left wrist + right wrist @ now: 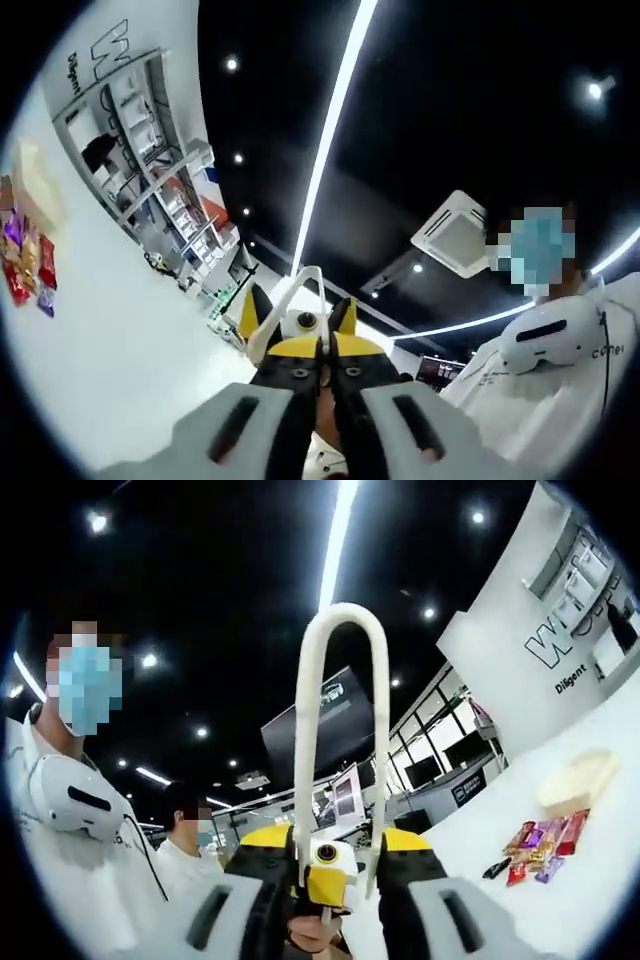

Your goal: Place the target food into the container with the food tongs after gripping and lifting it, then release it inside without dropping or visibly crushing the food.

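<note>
White plastic tongs [340, 740] stand upright in the right gripper view, their two arms rising from the right claw [338, 885], which is closed on them near their tips, to a rounded bend high against the dark ceiling. In the left gripper view the left claw [322, 365] points upward with its yellow-tipped jaws drawn nearly together; whether anything is caught between them I cannot tell. Just beyond it the right claw and the tongs' bend [300, 285] appear close by. Farther out, the white bench [600, 880] runs along the right edge of the right gripper view, with open surface around a small cluster of wrapped snacks [540, 848] and a pale container [578, 780] just beside them near the bench's far edge. Two people [70, 810] stand at the left, and shelving [150, 150] lines the far wall.
</note>
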